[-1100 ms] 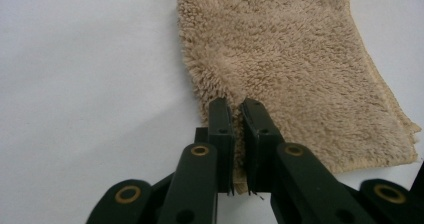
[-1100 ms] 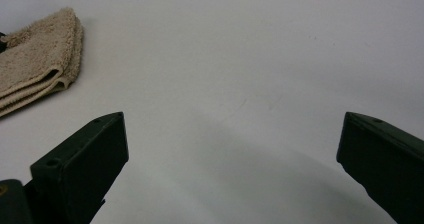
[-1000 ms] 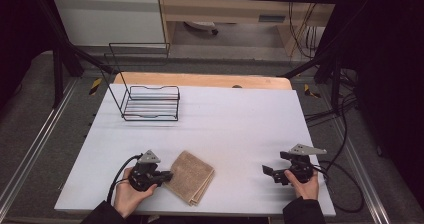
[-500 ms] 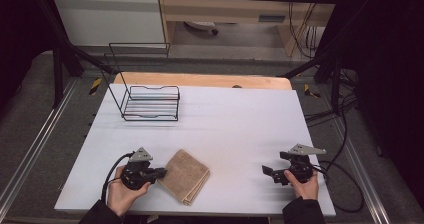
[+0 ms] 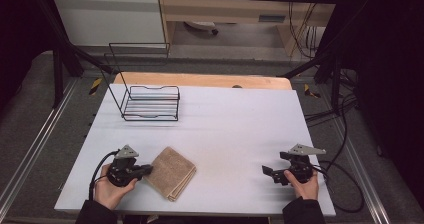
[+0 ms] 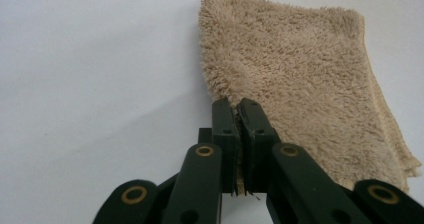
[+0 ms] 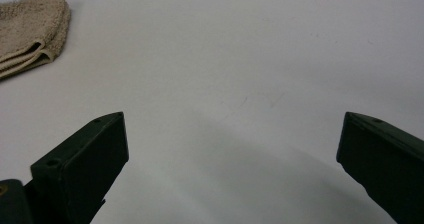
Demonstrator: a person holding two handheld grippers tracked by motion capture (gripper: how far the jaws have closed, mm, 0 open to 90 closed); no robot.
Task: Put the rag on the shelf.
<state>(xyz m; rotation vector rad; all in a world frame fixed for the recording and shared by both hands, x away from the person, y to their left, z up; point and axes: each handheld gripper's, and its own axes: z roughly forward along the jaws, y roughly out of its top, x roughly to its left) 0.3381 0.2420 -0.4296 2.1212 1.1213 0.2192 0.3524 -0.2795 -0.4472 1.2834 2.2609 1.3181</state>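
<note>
Near the table's left front edge: folded beige terry towel (image 5: 171, 172), soft looped pile, rectangular, long axis running diagonally from near right to far left. Left gripper (image 6: 238, 115), jaws clamped together on the towel's near left edge, lies immediately to its left. Right gripper (image 7: 232, 149), jaws wide apart, idle, well to the right. Black wire rack (image 5: 150, 103), far left; white matte tabletop (image 5: 240, 129).

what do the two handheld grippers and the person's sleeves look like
Both the left gripper and the right gripper are black, each topped by a grey three-cornered plate and trailing a black cable. In the left gripper view the jaws are flat black bars on link arms with brass-coloured pivot rings. The sleeves are dark.
</note>
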